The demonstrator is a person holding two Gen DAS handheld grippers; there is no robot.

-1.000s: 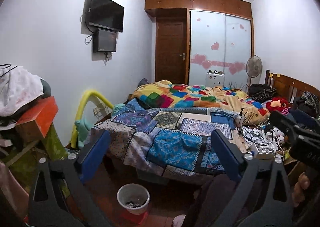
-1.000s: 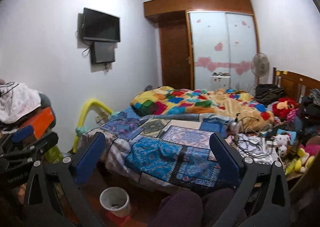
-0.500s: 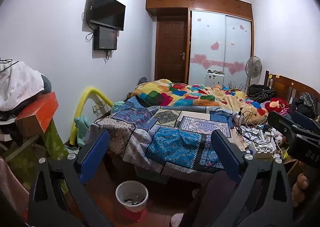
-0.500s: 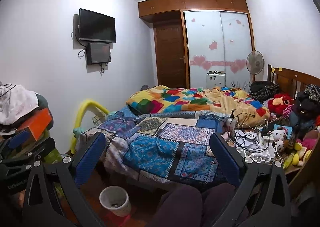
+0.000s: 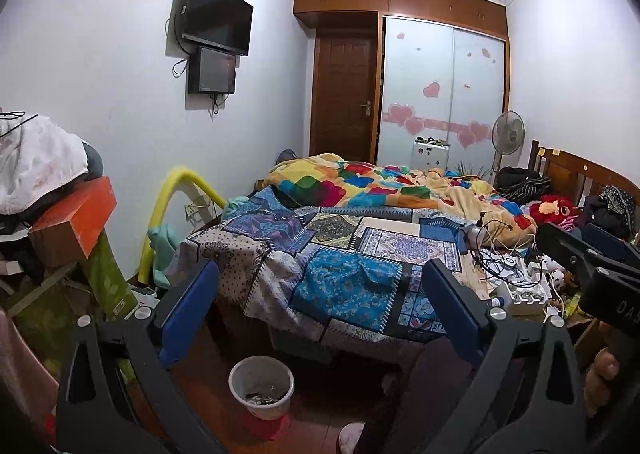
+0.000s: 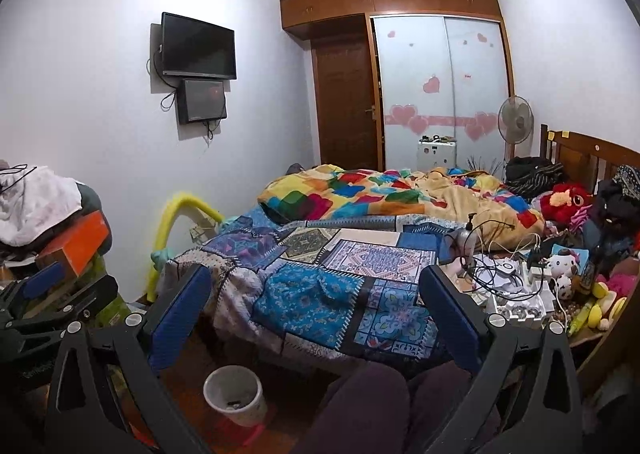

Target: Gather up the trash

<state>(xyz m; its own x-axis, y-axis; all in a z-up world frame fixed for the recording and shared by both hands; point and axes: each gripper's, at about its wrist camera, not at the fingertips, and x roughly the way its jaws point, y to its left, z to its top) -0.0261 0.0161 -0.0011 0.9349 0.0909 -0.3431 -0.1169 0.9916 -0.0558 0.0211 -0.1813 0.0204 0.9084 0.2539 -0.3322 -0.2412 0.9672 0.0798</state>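
A pale plastic waste bin (image 5: 262,387) stands on the red-brown floor below the bed's near edge, with small scraps in its bottom; the right wrist view shows the bin (image 6: 235,394) too. My left gripper (image 5: 320,312) is open, held high above the floor with nothing between its blue pads. My right gripper (image 6: 316,310) is open and empty as well. The right gripper (image 5: 592,266) shows at the right edge of the left wrist view, and the left gripper (image 6: 48,294) at the left edge of the right wrist view. A litter of cables, white boxes and small items (image 6: 508,286) lies on the bed's right side.
A bed with a patchwork blue cover (image 5: 344,278) and a bright quilt (image 6: 384,193) fills the middle. A pile with an orange box (image 5: 76,217) stands at left. Soft toys (image 6: 568,270) crowd the right. The person's dark-clad legs (image 6: 384,406) are below.
Both views have tilted slightly upward and drawn back, so the bed and bin sit a little lower and farther. Both grippers stay open and empty.
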